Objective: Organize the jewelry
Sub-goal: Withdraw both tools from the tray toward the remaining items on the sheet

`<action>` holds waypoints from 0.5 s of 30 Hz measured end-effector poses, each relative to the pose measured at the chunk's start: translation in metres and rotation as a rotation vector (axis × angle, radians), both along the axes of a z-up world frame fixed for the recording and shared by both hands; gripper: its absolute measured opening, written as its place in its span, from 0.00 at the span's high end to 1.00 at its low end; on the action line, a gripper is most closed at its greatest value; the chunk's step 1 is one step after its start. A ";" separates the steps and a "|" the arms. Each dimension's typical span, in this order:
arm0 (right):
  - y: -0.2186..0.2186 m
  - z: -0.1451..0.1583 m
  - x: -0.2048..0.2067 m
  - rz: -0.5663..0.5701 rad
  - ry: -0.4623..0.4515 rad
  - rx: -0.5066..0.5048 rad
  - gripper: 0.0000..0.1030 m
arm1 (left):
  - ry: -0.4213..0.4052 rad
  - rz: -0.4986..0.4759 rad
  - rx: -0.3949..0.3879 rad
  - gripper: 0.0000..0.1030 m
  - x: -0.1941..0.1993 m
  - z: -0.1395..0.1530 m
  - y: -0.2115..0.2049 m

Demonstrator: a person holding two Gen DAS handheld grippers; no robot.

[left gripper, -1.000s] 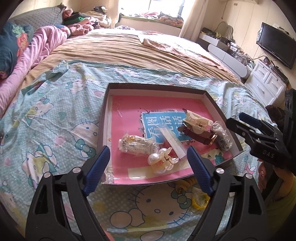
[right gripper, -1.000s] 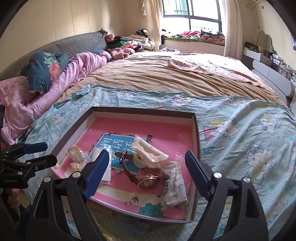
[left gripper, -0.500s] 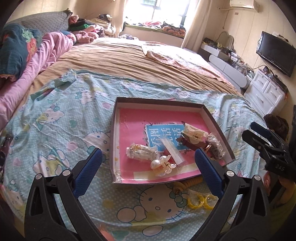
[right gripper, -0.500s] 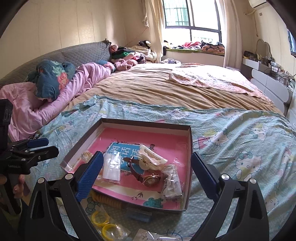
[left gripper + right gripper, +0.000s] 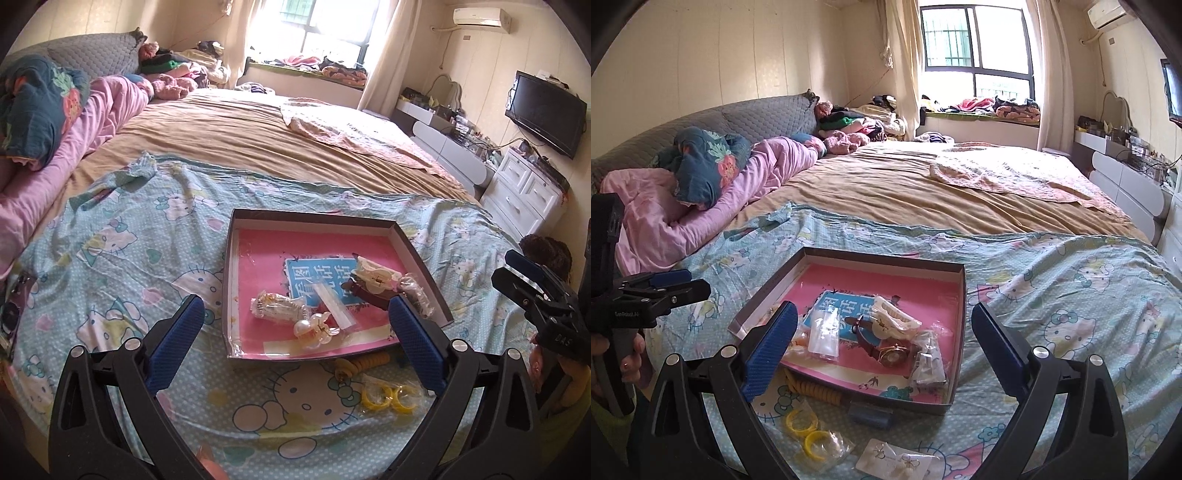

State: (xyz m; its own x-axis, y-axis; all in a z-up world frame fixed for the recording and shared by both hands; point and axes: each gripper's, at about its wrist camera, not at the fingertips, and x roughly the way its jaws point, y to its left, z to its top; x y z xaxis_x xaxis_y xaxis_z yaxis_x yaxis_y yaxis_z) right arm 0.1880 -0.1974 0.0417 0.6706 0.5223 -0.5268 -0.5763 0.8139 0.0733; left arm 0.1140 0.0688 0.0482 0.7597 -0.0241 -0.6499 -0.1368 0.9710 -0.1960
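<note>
A shallow dark tray (image 5: 314, 216) with a pink floor lies on the cartoon-print bedspread. Inside it are a pearl hair clip (image 5: 314, 330), a bagged gold piece (image 5: 277, 308), a clear packet (image 5: 334, 306), a cream hair claw (image 5: 894, 319) and a brown-strapped watch (image 5: 892, 354). In front of the tray lie a yellow coil (image 5: 816, 389), bagged yellow hoops (image 5: 809, 432) and an earring card (image 5: 901, 459). My left gripper (image 5: 295, 308) hangs open and empty above the tray's near edge. My right gripper (image 5: 884, 314) is also open and empty, to the right of the left one.
A pink quilt (image 5: 701, 206) and a blue floral pillow (image 5: 701, 162) are bunched along the left side of the bed. Beyond the tray lies a beige sheet (image 5: 240, 144). A white dresser (image 5: 524, 192) and a wall-mounted TV (image 5: 546, 110) stand to the right.
Both grippers drew back and rose from the tray, which now looks smaller. The left jaws widened. The yellow hoops and the earring card came into view.
</note>
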 end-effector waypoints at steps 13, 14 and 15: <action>-0.015 -0.004 -0.017 0.006 0.006 -0.016 0.08 | 0.007 -0.038 0.027 0.09 -0.010 -0.003 -0.022; -0.017 -0.005 -0.018 0.006 0.007 -0.017 0.08 | 0.008 -0.039 0.029 0.09 -0.011 -0.003 -0.024; -0.017 -0.005 -0.019 0.007 0.009 -0.021 0.08 | 0.009 -0.044 0.028 0.09 -0.011 -0.004 -0.025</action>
State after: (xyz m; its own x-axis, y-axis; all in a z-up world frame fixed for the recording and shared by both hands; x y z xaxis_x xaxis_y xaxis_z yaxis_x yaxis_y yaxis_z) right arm 0.1688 -0.2146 0.0366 0.6619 0.5161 -0.5436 -0.5817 0.8111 0.0618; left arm 0.1027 0.0435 0.0446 0.7524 -0.0387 -0.6576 -0.0956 0.9813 -0.1671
